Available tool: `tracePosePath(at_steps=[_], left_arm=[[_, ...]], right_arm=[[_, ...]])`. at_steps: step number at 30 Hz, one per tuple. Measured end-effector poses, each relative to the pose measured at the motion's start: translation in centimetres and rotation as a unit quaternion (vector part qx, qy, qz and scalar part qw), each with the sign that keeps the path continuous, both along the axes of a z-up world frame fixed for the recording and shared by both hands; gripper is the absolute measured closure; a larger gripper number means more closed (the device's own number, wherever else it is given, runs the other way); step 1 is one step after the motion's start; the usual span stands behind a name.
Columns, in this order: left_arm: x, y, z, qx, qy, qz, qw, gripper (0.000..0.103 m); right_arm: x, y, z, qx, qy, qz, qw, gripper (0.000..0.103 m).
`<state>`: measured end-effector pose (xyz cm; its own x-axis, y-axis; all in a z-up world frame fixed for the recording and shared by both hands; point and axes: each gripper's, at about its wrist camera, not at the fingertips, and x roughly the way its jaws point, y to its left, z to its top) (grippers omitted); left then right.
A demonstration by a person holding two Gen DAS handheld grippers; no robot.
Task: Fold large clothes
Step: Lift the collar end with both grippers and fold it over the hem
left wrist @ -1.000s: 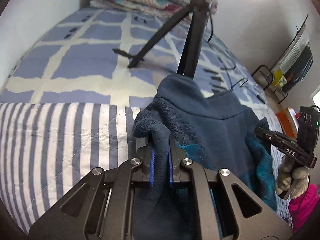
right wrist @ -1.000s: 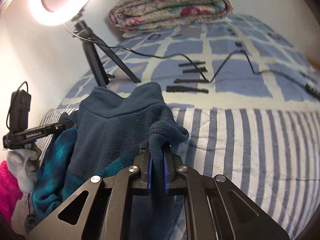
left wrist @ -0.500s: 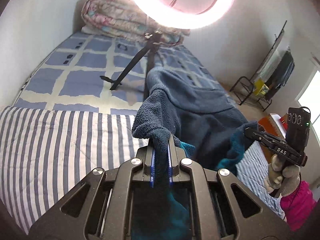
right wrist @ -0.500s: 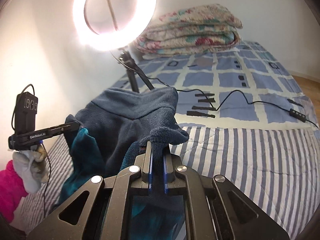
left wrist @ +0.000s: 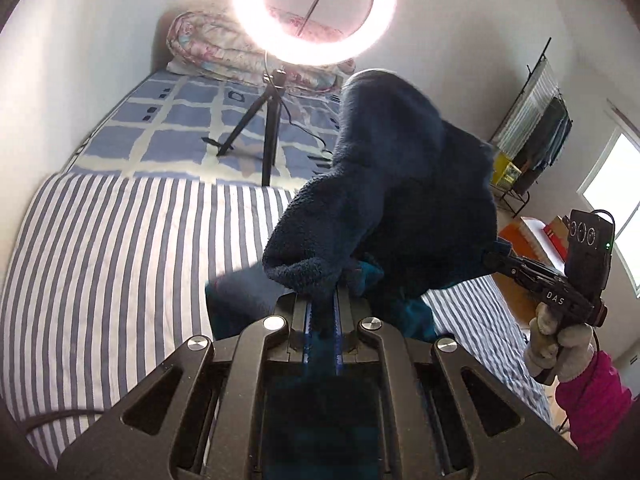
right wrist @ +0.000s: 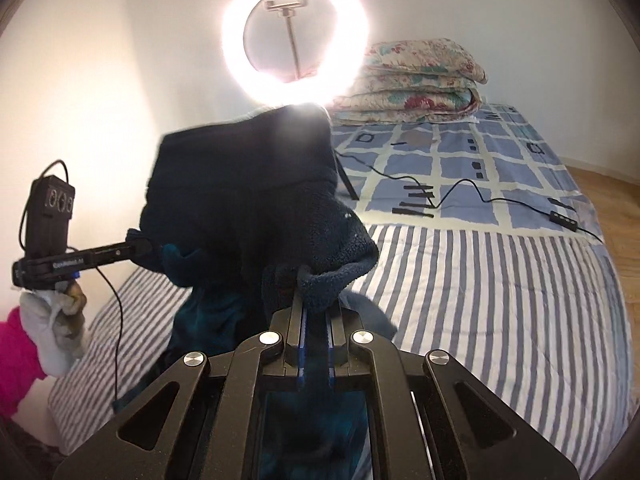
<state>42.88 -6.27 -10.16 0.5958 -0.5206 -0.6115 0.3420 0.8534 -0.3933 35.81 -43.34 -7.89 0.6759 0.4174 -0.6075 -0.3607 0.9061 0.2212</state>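
We look from each wrist camera forward and downward along its own fingers, with the dark blue fleece hanging close before both lenses. Both views share the striped bedspread, the ring light and the folded quilt; each also catches the other handheld gripper at its edge.

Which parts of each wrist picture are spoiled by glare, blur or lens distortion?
Left wrist view: the ring light blows out to white near the top, and the bed's striped sheet bows with the fisheye. Right wrist view: the light's glare spills over the top of the dark blue fleece garment, whose upper edge is smeared, and dark corners frame both pictures.
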Motion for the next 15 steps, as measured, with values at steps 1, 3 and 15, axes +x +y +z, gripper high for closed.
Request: tracePosePath(at_steps=[1, 3, 15], left_arm=[[-0.8, 0.0, 0.0, -0.001, 0.001, -0.002, 1.0, 0.098], [-2.8, 0.0, -0.1, 0.002, 0.005, -0.006, 1.0, 0.098], [-13.2, -1.2, -4.5, 0.062, 0.043, -0.049, 0.996, 0.098]], right_arm=[[-0.7, 0.0, 0.0, -0.002, 0.0, 0.003, 1.0, 0.097], [-2.5, -0.1, -0.1, -0.004, 0.002, 0.005, 1.0, 0.097], [-11.8, -0.2, -2.7, -0.009, 0.028, -0.01, 1.0, 0.097]])
